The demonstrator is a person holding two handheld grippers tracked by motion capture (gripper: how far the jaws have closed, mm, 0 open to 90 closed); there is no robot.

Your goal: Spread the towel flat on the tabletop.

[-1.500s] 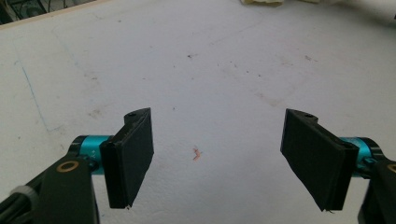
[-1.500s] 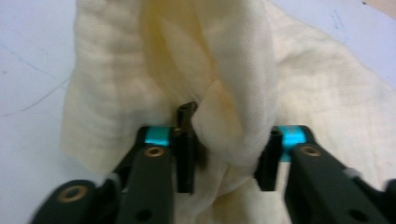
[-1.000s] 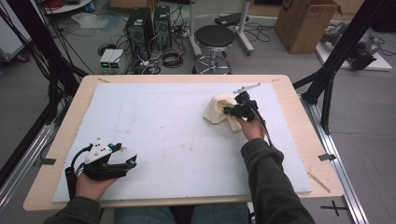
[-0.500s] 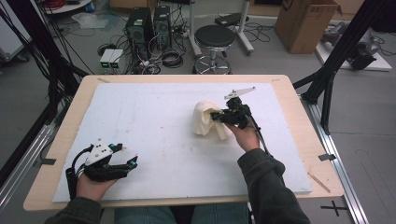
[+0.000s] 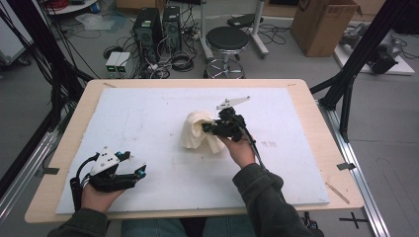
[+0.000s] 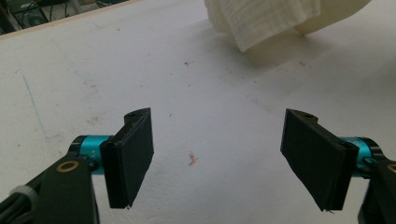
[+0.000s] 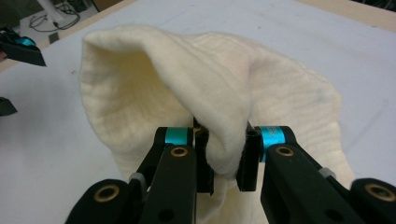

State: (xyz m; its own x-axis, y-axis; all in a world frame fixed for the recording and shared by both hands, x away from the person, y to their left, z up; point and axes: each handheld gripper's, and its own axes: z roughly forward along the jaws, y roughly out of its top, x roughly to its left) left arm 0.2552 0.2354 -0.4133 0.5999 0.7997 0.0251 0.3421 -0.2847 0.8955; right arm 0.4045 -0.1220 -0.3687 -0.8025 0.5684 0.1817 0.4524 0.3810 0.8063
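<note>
A cream cloth [image 5: 197, 132] hangs bunched over the middle of the white board [image 5: 148, 118]. My right gripper [image 5: 211, 129] is shut on a fold of the cream cloth [image 7: 205, 102], and that fold is pinched between the two black jaws while the rest drapes down to the board. My left gripper [image 5: 140, 173] rests near the front left of the board, held in a hand, with its jaws wide apart and nothing between them. In the left gripper view the gripper [image 6: 219, 158] faces bare board, and the cloth [image 6: 271, 18] lies farther off at the top.
The white board lies on a wooden table [image 5: 316, 113]. Beyond the table's far edge stand a black stool [image 5: 227, 39], computer towers [image 5: 158, 24] and cables on the floor. A cardboard box [image 5: 323, 22] sits at the back right.
My right gripper has carried the cloth leftward across the board, from the right side toward the middle, lifting it slightly. The left gripper has stayed where it was.
</note>
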